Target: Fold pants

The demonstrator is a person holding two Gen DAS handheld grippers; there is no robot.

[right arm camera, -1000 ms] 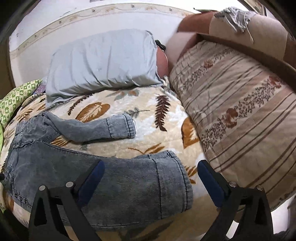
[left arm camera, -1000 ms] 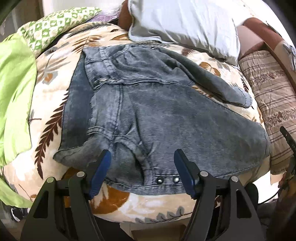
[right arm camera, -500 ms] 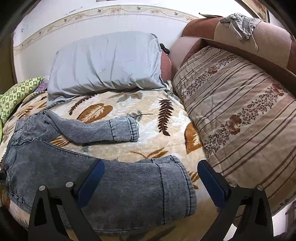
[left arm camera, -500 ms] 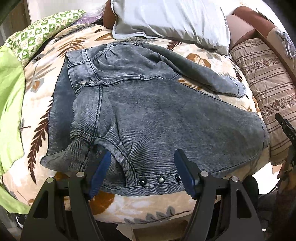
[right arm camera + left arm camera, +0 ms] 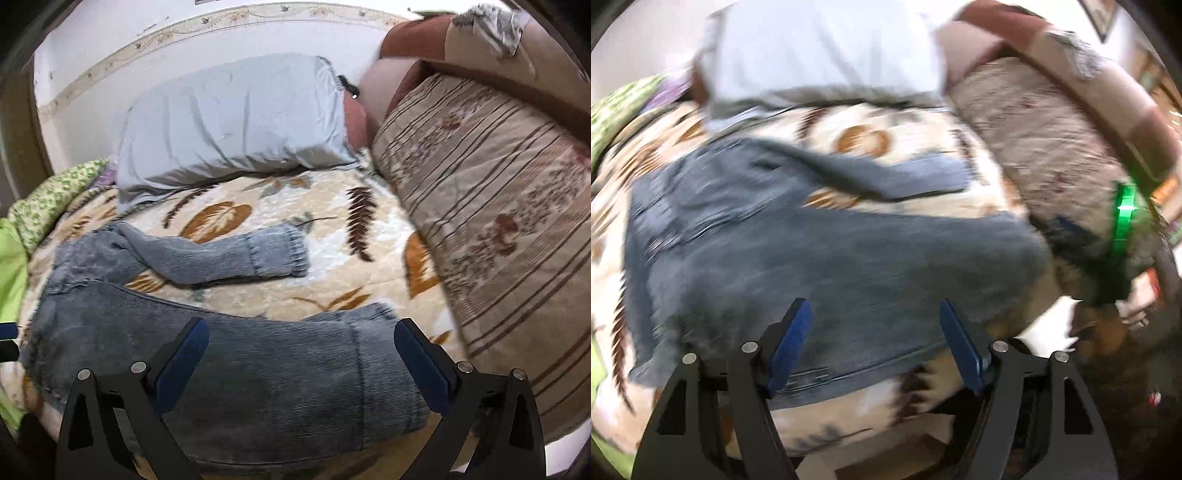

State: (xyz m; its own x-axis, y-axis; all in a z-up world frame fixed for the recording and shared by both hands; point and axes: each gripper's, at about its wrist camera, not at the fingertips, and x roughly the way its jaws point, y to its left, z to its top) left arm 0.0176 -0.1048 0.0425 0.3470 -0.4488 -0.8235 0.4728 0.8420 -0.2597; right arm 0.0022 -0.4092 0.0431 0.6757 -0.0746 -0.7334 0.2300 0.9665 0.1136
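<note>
Jeans (image 5: 229, 354) lying lengthwise across the leaf-print blanket (image 5: 332, 229), waistband left, cuffs right, both grippers (image 5: 875, 339) (image 5: 301, 354) hovering wide open holding nothing, only right view showing leg hems sharply, left view blurring

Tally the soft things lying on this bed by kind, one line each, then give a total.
Jeans: 1
Grey pillow: 1
Striped floral cushion: 1
Leaf-print blanket: 1
Green patterned bedding: 1
Total: 5
</note>
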